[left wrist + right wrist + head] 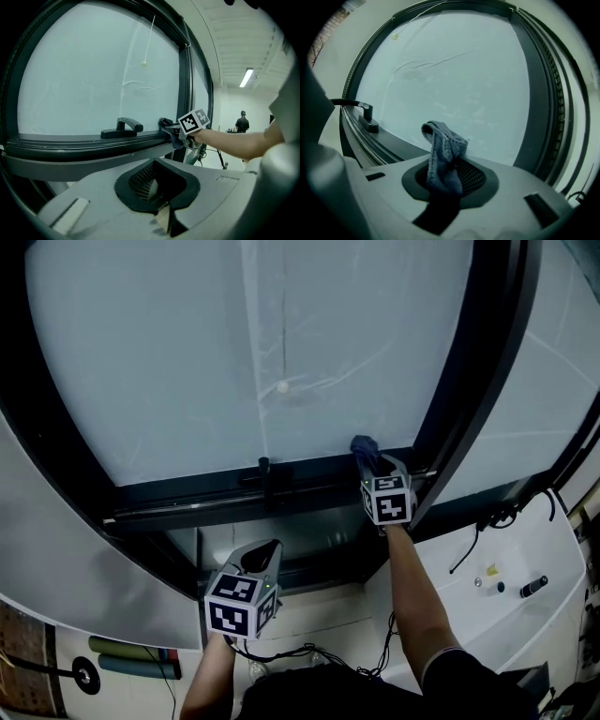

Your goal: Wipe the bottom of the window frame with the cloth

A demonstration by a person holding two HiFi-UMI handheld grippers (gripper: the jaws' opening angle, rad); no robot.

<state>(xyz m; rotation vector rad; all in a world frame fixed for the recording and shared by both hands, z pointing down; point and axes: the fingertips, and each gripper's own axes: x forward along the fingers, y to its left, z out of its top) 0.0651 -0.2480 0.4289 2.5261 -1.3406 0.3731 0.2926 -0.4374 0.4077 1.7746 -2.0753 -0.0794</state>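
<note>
The window's dark bottom frame (187, 498) runs across the head view, with a black handle (265, 470) on it. My right gripper (380, 465) is shut on a blue-grey cloth (364, 446) and presses it onto the frame's right end, beside the upright post (469, 381). In the right gripper view the cloth (443, 150) bunches up out of the jaws (445, 180), with the frame (389, 140) and handle (365, 115) to the left. My left gripper (262, 554) hangs lower, away from the frame, shut and empty. Its view (157, 185) shows the cloth (176, 138) against the frame (70, 143).
A pull-cord bead (282, 386) hangs in front of the glass. Black cables (487, 521) and a small dark object (532, 587) lie on the white ledge at the right. Green rolls (131, 657) lie at the lower left. A person (242, 123) stands far off.
</note>
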